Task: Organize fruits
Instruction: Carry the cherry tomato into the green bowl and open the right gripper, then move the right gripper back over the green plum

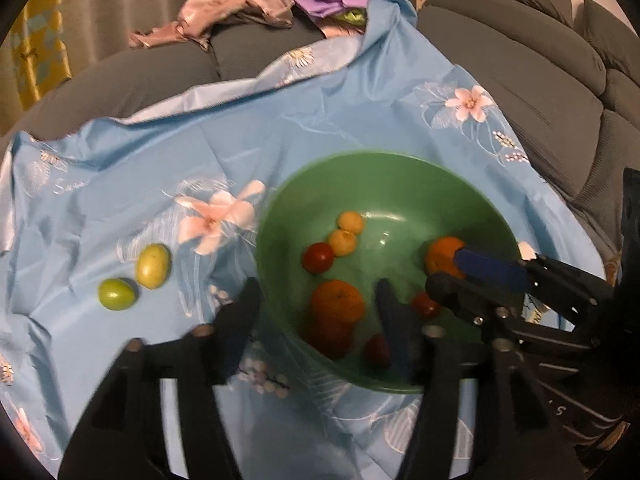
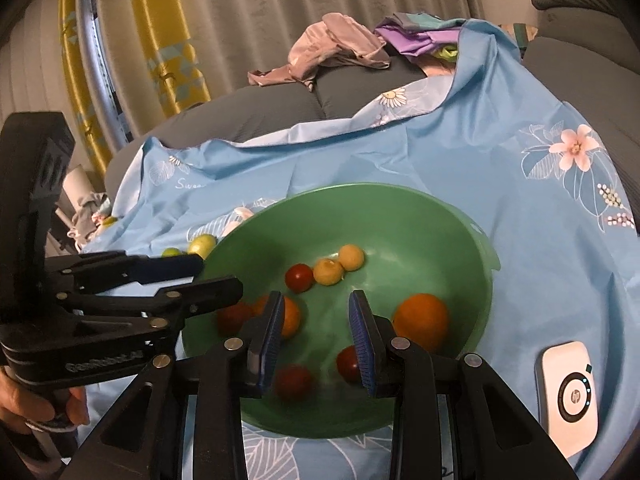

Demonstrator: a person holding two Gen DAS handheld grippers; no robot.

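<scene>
We start with the green bowl (image 2: 460, 240), which sits on the blue flowered cloth (image 1: 340, 120) and already holds most of the fruit: two oranges (image 2: 421, 320), several small red tomatoes (image 2: 299, 277) and two pale yellow fruits (image 2: 351, 257) lying touching each other near the middle. We judge the gathering nearly done, since only two pieces lie outside: a yellow-green fruit (image 1: 152, 266) and a green fruit (image 1: 117, 294), side by side on the cloth to the left of the bowl.

Our right gripper (image 2: 316, 332) hangs over the bowl's near side with its jaws parted wide and nothing between the blue pads; an empty tool above the pile suggests a drop-off spot, not a grasp. Our left gripper (image 1: 320, 320) straddles the bowl's left rim, one finger outside and one inside, jaws also spread and empty. It is the nearer of the two to the stray pieces, so we would expect it to fetch them.

The cloth is thin and creased, spread over a grey sofa (image 1: 540, 92); round fruit could roll in its folds. A white HP device (image 2: 568, 396) rests on the cloth to the right of the bowl. Crumpled clothes (image 2: 340, 48) lie on the sofa behind, before pale curtains and a yellow patterned panel (image 2: 176, 52).
</scene>
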